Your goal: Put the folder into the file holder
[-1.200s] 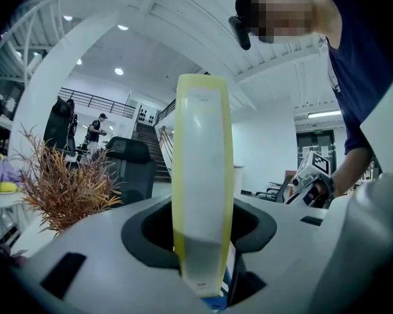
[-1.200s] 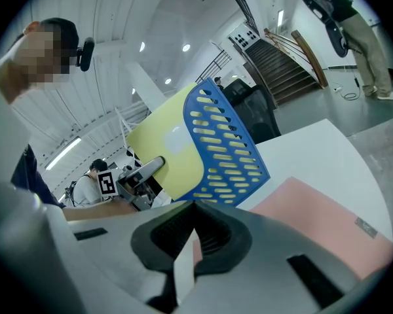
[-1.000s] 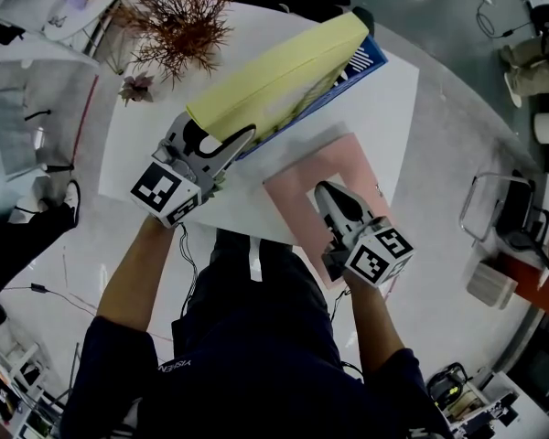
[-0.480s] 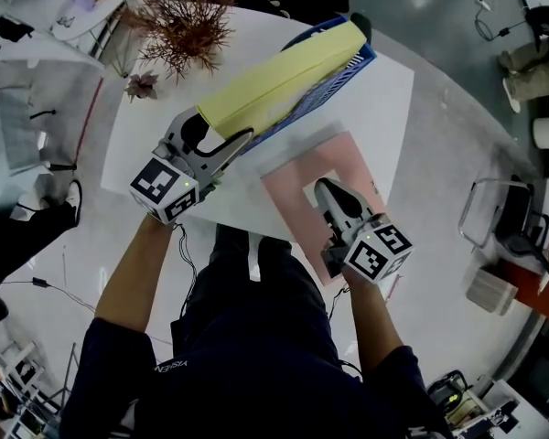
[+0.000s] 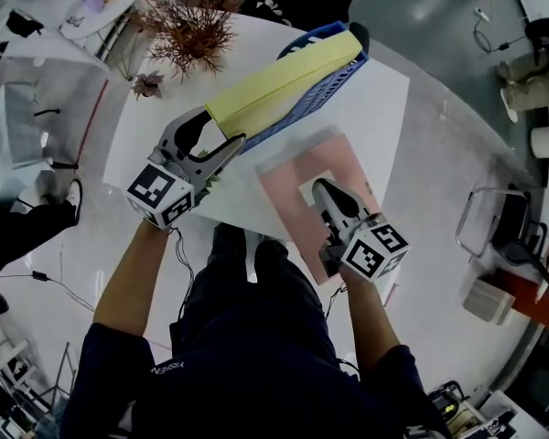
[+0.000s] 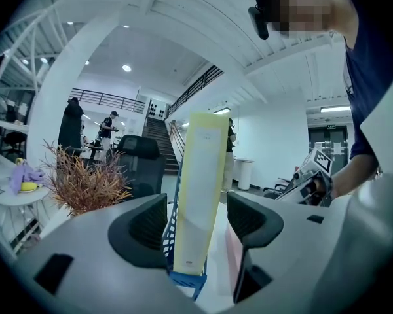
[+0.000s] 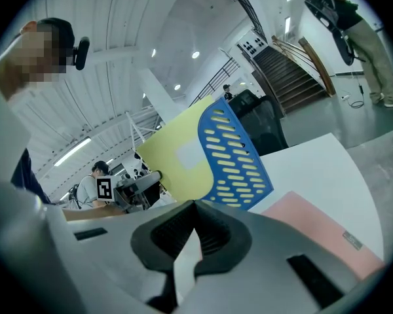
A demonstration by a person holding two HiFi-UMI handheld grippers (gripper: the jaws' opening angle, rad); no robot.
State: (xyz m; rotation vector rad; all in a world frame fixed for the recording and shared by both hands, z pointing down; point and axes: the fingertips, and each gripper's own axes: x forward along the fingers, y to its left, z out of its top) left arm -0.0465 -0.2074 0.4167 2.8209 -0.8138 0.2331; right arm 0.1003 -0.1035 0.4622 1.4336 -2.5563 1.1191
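Overhead, the yellow folder [image 5: 284,82] sits slanted in the blue file holder [image 5: 322,104] on the white table [image 5: 375,108]. Only the left gripper view shows its near edge standing untouched between the wide-apart pads of the left gripper [image 5: 218,133], whose jaws have just been opening. The right gripper [image 5: 318,188], pinched closed on nothing, is over a pink sheet [image 5: 293,176]. The holder hides the folder's lower edge.
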